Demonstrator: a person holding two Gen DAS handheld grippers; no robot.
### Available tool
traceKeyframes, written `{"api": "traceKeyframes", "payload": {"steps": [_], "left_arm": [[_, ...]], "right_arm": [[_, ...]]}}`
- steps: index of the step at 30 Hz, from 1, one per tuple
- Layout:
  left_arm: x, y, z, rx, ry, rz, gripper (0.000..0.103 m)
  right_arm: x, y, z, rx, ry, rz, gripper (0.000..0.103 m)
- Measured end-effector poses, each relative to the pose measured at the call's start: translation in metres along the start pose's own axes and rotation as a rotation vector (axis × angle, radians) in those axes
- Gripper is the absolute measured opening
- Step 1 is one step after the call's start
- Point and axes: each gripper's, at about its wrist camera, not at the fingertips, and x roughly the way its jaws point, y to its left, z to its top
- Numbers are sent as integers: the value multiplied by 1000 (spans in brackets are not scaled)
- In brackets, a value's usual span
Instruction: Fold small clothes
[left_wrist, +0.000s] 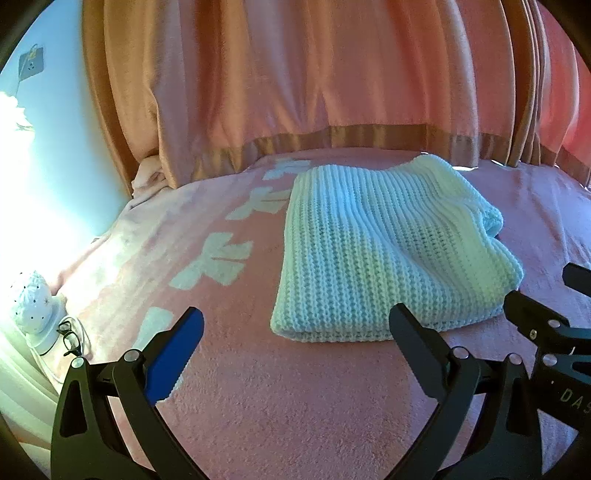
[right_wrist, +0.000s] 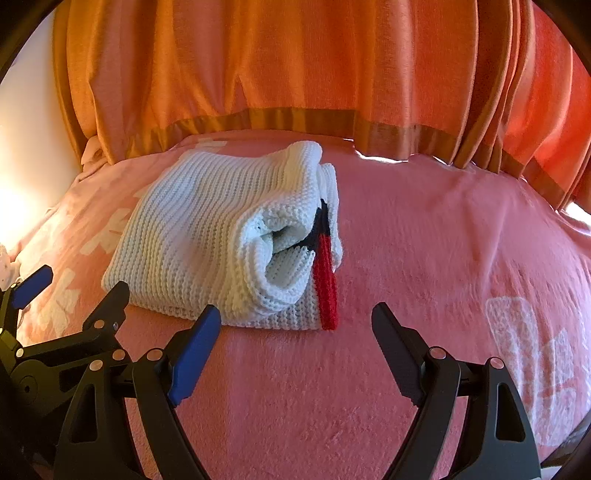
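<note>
A white knitted sweater (left_wrist: 384, 251) lies folded into a thick rectangle on the pink blanket (left_wrist: 280, 398). In the right wrist view the sweater (right_wrist: 207, 236) shows its rolled open end and a red and dark trim stripe (right_wrist: 325, 280) on its right side. My left gripper (left_wrist: 299, 332) is open and empty, just in front of the sweater's near edge. My right gripper (right_wrist: 295, 325) is open and empty, also just in front of the sweater. Each gripper shows at the edge of the other's view, the right one (left_wrist: 546, 302) and the left one (right_wrist: 74, 291).
Orange curtains (left_wrist: 314, 81) hang along the far edge of the bed. The pink blanket (right_wrist: 443, 236) has white bow patterns (left_wrist: 218, 262). At the left, beside the bed, stand a white perforated ornament (left_wrist: 35, 306) and a pair of glasses (left_wrist: 70, 338).
</note>
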Motion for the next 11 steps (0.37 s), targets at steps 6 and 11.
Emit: {"api": "traceKeyframes", "payload": {"steps": [6, 11], "left_arm": [[3, 4, 2, -30, 27, -26, 98], [4, 6, 4, -51, 27, -36, 98]], "right_arm": [[0, -1, -2, 2, 0, -3, 81], [0, 0, -2, 2, 1, -5, 81]]}}
